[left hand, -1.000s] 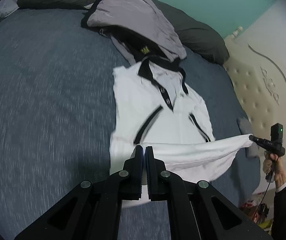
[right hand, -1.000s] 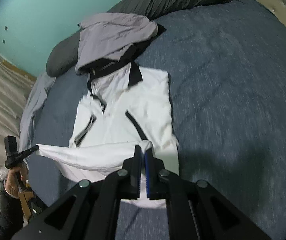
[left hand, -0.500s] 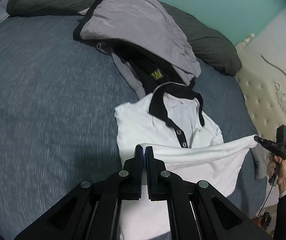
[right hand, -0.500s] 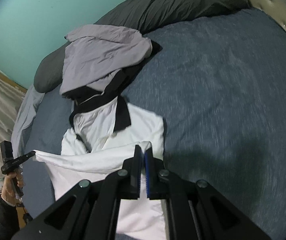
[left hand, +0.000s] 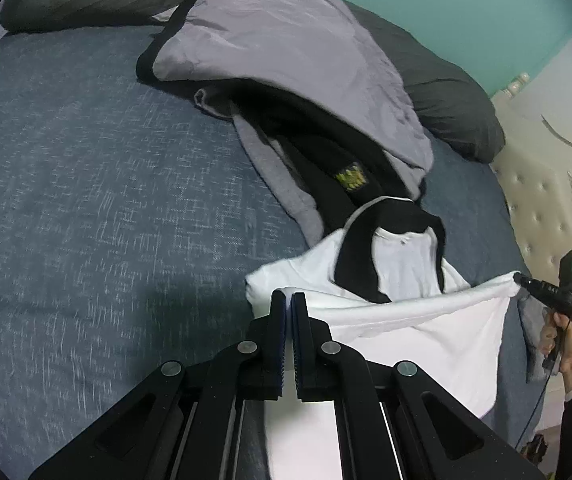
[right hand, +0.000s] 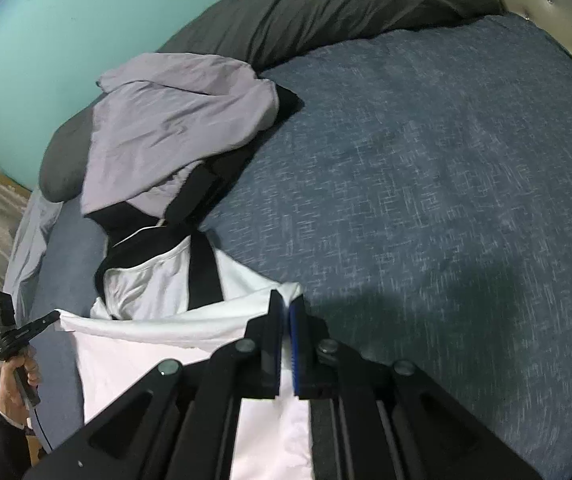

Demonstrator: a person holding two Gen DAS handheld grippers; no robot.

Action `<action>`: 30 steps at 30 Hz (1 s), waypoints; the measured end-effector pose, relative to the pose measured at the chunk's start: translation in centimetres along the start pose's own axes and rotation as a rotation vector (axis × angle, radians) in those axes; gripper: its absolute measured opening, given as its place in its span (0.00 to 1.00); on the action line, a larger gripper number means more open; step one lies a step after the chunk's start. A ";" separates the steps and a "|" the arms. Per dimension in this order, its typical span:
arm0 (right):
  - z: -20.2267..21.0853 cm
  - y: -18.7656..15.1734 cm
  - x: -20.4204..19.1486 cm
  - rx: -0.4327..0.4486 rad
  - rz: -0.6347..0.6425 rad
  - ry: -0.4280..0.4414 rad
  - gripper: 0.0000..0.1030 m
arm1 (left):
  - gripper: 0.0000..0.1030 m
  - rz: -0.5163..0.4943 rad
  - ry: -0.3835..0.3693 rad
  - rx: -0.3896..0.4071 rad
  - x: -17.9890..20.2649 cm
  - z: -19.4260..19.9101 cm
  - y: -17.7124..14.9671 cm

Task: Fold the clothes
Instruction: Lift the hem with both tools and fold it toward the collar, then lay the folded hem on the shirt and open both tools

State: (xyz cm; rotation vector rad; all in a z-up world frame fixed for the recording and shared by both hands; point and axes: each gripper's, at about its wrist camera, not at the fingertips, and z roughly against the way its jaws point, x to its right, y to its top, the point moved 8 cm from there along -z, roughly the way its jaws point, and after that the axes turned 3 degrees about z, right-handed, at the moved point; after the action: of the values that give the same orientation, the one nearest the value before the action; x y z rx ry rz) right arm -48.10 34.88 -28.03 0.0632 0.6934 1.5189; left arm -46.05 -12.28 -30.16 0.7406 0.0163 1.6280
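White cotton fills our view: a polo shirt (left hand: 402,272) with a black collar lies on the dark blue bedspread (left hand: 86,200). At the left, our left gripper (left hand: 288,298) has its jaws clamped on one corner of the shirt's hem. The hem stretches taut across to our right gripper (right hand: 286,300), jaws likewise pinched on the other corner, lifted over the shirt's body. At twelve o'clock beyond the collar sits a heap of grey and black clothes (left hand: 294,60).
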 end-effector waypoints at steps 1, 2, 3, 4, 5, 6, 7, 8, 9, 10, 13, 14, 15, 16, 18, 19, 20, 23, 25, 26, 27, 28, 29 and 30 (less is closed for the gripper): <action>-0.6 0.0 0.0 -0.005 -0.001 -0.004 0.03 | 0.03 0.006 0.002 -0.003 -0.2 -0.6 0.1; -1.3 -0.1 0.1 -0.012 -0.002 -0.011 0.03 | 0.03 0.008 0.003 -0.007 -0.4 -1.2 0.1; -2.0 -0.2 0.2 -0.019 -0.004 -0.017 0.03 | 0.03 0.010 0.004 -0.011 -0.6 -1.8 0.0; -2.7 -0.4 0.3 -0.026 -0.005 -0.023 0.03 | 0.03 0.015 0.008 -0.016 -0.8 -2.5 -0.1; -3.4 -0.6 0.4 -0.030 -0.011 -0.026 0.03 | 0.03 0.022 0.013 -0.021 -1.1 -3.0 -0.2; -3.9 -0.8 0.5 -0.034 -0.015 -0.033 0.03 | 0.03 0.032 0.013 -0.022 -1.3 -3.4 -0.3; -4.6 -1.3 0.7 -0.041 -0.012 -0.040 0.03 | 0.03 0.044 0.008 -0.022 -1.6 -3.8 -0.4; -5.0 -1.5 0.7 -0.041 -0.007 -0.044 0.03 | 0.03 0.057 0.003 -0.021 -1.8 -4.1 -0.5; -5.4 -1.7 0.7 -0.040 -0.002 -0.048 0.03 | 0.03 0.071 -0.005 -0.015 -2.1 -4.3 -0.6; -5.5 -1.9 0.8 -0.036 -0.004 -0.048 0.03 | 0.05 0.087 -0.009 -0.003 -2.4 -4.2 -0.5; -5.2 -1.9 1.8 -0.005 -0.074 -0.023 0.03 | 0.22 0.134 -0.014 0.038 -3.2 -3.4 0.0; -5.0 -1.9 2.3 0.003 -0.110 -0.017 0.04 | 0.22 0.142 -0.026 0.050 -3.4 -2.9 0.2; -4.6 -1.8 2.8 0.016 -0.138 -0.018 0.08 | 0.22 0.142 -0.031 0.057 -3.5 -2.4 0.2; -4.0 -1.8 3.0 0.030 -0.156 -0.009 0.14 | 0.23 0.140 -0.031 0.061 -3.5 -1.8 0.1; -2.9 -2.2 3.1 0.043 -0.165 0.020 0.25 | 0.24 0.137 -0.036 0.060 -3.5 -0.7 -0.5; -2.3 -2.6 3.1 0.043 -0.162 0.029 0.28 | 0.25 0.133 -0.047 0.051 -3.3 -0.2 -1.3; -1.7 -3.3 2.9 0.042 -0.155 0.040 0.28 | 0.26 0.124 -0.056 0.041 -3.0 0.3 -2.4; -0.3 -6.5 3.2 0.019 -0.187 0.081 0.30 | 0.32 0.106 -0.078 0.004 -2.5 1.6 -5.9; 0.3 -9.1 2.8 -0.009 -0.202 0.128 0.31 | 0.43 0.100 -0.094 -0.026 -2.2 2.2 -8.9; 0.9 -11.0 2.6 -0.019 -0.198 0.138 0.31 | 0.45 0.099 -0.095 -0.037 -2.2 2.5 -10.1; 1.2 -12.2 2.4 -0.020 -0.204 0.148 0.31 | 0.45 0.099 -0.098 -0.049 -2.2 2.8 -11.5; 1.5 -13.5 2.4 -0.028 -0.217 0.165 0.32 | 0.45 0.099 -0.100 -0.061 -2.2 3.2 -12.9; 1.8 -15.0 2.4 -0.037 -0.230 0.186 0.32 | 0.45 0.105 -0.100 -0.072 -2.3 3.4 -14.2; 2.0 -16.6 2.4 -0.039 -0.234 0.192 0.33 | 0.45 0.114 -0.099 -0.082 -2.5 3.6 -15.4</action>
State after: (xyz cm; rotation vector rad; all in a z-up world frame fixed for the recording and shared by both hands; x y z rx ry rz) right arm -32.67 36.41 -34.84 -0.1894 0.7947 1.3232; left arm -30.69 -12.65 -34.82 0.7695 -0.1653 1.6878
